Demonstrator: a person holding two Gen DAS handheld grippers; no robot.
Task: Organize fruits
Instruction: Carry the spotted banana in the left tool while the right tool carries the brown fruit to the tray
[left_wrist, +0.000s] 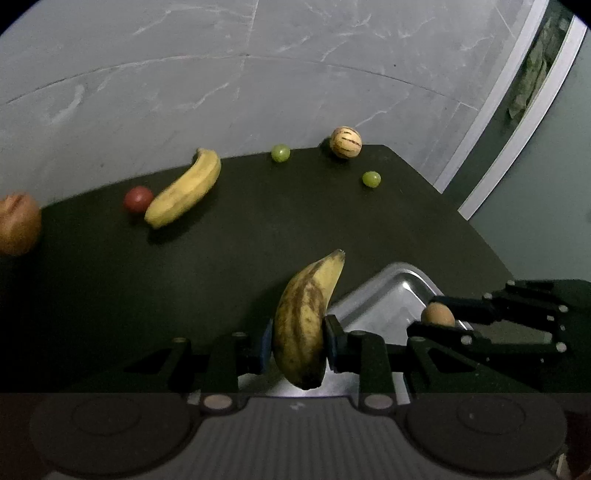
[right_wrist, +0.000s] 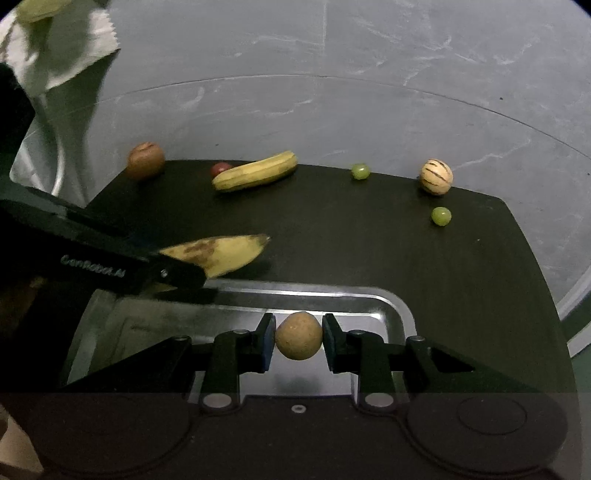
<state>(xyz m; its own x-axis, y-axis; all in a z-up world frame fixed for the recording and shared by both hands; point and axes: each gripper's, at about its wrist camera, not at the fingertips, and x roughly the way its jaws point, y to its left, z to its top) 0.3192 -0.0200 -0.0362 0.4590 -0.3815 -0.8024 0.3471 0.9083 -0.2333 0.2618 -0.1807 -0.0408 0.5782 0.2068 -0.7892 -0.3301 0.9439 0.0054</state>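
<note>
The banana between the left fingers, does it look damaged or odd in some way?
Yes, a little. The held banana has wide brown streaks and dark patches along its skin, so it looks overripe or bruised. The other banana, lying on the dark table, is clean yellow. No split or spill is visible.

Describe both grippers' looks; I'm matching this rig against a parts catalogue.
Both are black angular linkage frames with silver pivot screws and blue pads lining the jaws. The left gripper carries pale lettering on its side arm, seen from the right wrist. The right gripper matches it.
</note>
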